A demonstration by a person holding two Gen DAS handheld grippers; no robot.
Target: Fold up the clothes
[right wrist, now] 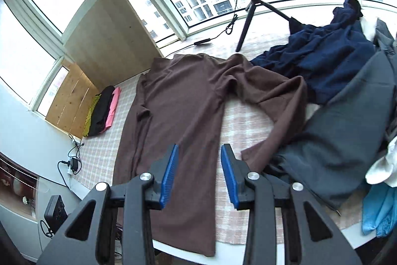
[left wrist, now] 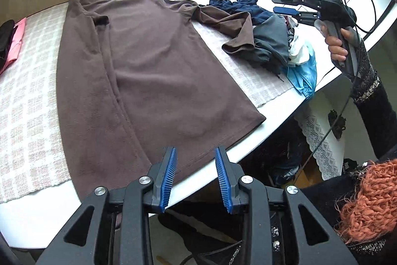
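A brown long-sleeved top (left wrist: 139, 71) lies flat on the checked cloth, its left side folded over the body and its right sleeve (left wrist: 230, 26) stretched toward the clothes pile. My left gripper (left wrist: 196, 153) hovers open over the hem at the table's near edge, holding nothing. My right gripper (left wrist: 279, 4) is in the air at the right, open, above the pile. In the right wrist view the top (right wrist: 178, 111) runs down the middle, the sleeve (right wrist: 278, 101) bends right, and the right gripper (right wrist: 199, 150) hangs open above the hem with nothing in it.
A pile of unfolded clothes (right wrist: 330, 81), navy, grey, white and light blue, lies at the right. Folded pink and black garments (right wrist: 104, 111) sit at the far left. A ring light on a tripod (right wrist: 248, 16) stands by the window. The white table edge (left wrist: 273, 126) is close.
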